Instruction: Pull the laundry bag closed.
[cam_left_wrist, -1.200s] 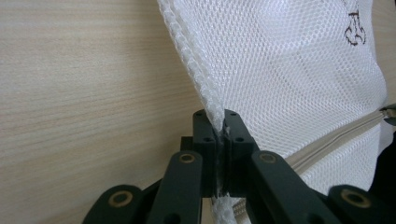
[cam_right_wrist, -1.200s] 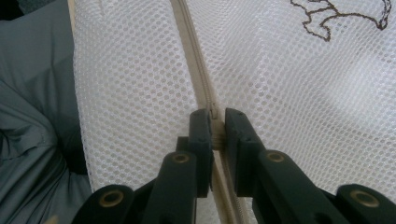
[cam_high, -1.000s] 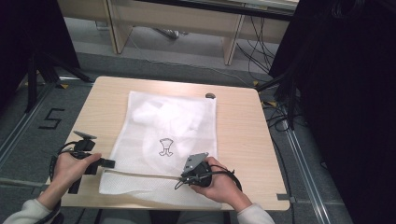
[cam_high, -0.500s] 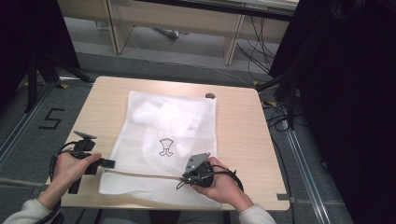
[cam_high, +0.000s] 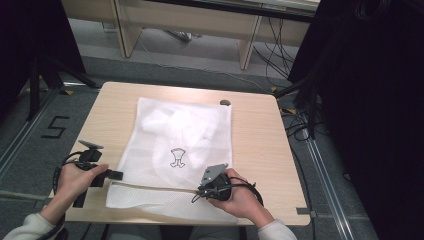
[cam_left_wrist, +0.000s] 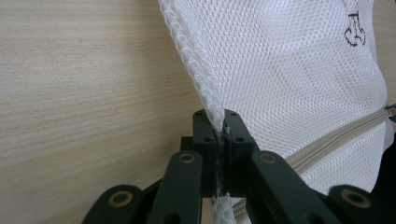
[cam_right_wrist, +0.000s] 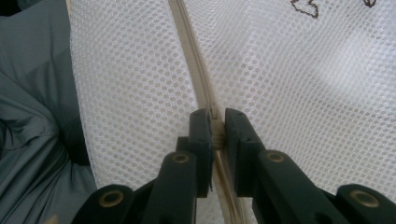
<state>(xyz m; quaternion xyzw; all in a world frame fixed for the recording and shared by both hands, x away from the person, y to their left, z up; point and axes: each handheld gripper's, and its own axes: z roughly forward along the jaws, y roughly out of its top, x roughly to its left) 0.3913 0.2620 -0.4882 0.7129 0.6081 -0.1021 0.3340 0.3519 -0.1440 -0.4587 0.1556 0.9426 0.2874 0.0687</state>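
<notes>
White honeycomb-mesh bag (cam_high: 175, 150), beige zipper (cam_right_wrist: 198, 88), dark brown emblem (cam_high: 176, 157), pale woodgrain table (cam_high: 260, 140)

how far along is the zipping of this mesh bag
Done: white clothing sits inside the mesh laundry bag, flat on the table. In hand: the left gripper is shut on the bag's edge seam, and the right gripper is shut on the beige zipper at its slider. Left: pulling the slider along; whether the zipper is opening or closing is unclear.

Soft, even light on the table (cam_high: 260, 145) — dark surroundings; the high view slightly grainy, close views sharp — no glare.
</notes>
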